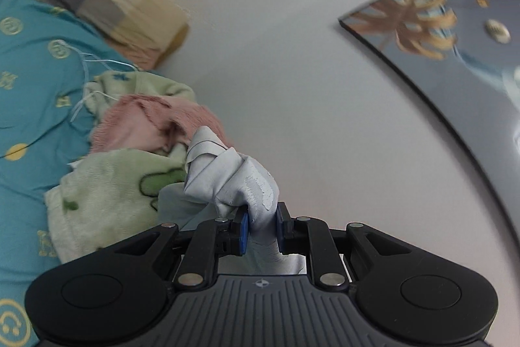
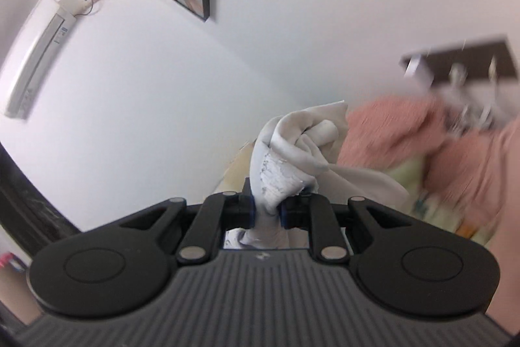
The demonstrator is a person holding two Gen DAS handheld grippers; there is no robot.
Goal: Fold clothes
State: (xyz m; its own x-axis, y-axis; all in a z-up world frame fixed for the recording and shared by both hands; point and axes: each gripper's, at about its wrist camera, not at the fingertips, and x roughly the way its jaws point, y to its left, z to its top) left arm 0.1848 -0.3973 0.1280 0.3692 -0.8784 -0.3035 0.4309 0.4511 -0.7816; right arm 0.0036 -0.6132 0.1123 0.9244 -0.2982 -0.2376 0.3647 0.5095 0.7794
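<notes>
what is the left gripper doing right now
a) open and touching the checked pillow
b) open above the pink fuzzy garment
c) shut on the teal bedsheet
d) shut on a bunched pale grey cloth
d: in the left wrist view the left gripper has its blue-padded fingers pinched on a bunched pale grey cloth, apart from the pink fuzzy garment and the teal patterned bedsheet.

Teal patterned bedspread (image 1: pixel 29 126) under a checked pillow (image 1: pixel 110 2) and heaped green (image 1: pixel 107 184) and pink fleece garments (image 1: pixel 152 119).
</notes>
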